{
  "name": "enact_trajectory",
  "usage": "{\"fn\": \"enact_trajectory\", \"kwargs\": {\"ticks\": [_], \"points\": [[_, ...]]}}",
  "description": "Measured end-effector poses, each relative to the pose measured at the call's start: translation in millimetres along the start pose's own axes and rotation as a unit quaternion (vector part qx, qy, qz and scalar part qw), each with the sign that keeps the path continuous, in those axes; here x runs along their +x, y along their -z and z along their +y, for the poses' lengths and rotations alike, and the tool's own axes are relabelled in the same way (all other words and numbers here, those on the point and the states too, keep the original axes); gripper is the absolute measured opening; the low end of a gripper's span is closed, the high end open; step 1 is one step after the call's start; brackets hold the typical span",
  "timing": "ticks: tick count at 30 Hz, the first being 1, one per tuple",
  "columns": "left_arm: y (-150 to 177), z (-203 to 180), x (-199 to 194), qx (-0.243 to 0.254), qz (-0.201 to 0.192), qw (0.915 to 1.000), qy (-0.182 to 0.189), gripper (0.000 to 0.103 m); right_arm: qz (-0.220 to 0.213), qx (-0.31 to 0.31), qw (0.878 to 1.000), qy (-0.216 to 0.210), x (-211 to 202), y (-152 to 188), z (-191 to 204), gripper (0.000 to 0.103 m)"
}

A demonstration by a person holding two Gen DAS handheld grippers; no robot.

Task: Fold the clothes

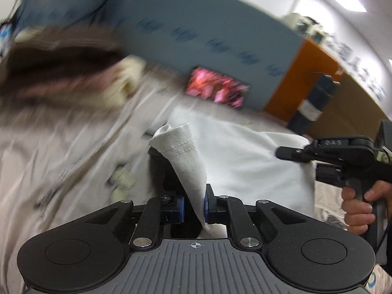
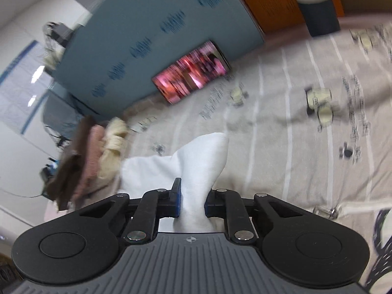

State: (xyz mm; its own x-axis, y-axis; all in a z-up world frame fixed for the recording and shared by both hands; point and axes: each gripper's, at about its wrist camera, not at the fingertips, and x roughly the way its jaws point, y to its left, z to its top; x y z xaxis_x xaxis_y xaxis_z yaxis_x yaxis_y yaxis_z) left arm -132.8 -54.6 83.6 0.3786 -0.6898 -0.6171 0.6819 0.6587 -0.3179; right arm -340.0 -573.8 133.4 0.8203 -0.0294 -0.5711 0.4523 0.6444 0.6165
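White garment (image 1: 235, 156) in both claws

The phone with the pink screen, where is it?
The phone leans against the blue board at the far edge of the bedsheet, beyond the white garment.

The garment (image 1: 245, 161) lies on the bed (image 2: 294, 127), with one edge in the left claw (image 1: 194, 208) and another in the right claw (image 2: 192, 203). A pile of clothes (image 2: 93, 156) sits on the bed to the left of the garment. A phone (image 2: 191, 71) leans against the headboard (image 2: 159, 24) at the far edge. A bottle (image 2: 316, 5) stands far right.
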Motion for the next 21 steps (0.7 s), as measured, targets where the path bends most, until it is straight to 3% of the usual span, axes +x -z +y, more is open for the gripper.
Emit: {"fn": "enact_trajectory", "kwargs": {"ticks": [4, 9, 17, 21], "points": [[-10, -39, 6, 0.048, -0.023, 0.9982, 0.029, 0.012, -0.043, -0.037, 0.998, -0.006, -36, -14, -1, 0.014], [-25, -86, 31, 0.093, -0.046, 0.9913, 0.081, 0.012, -0.108, -0.076, 0.991, 0.020, -87, -41, -18, 0.014], [-60, -174, 88, 0.167, -0.086, 0.9684, 0.164, 0.012, -0.208, -0.065, 0.971, 0.098, -160, -85, -76, 0.014], [-71, -220, 123, 0.193, -0.088, 0.9569, 0.199, 0.012, -0.247, -0.043, 0.957, 0.145, -185, -101, -108, 0.014]]}}
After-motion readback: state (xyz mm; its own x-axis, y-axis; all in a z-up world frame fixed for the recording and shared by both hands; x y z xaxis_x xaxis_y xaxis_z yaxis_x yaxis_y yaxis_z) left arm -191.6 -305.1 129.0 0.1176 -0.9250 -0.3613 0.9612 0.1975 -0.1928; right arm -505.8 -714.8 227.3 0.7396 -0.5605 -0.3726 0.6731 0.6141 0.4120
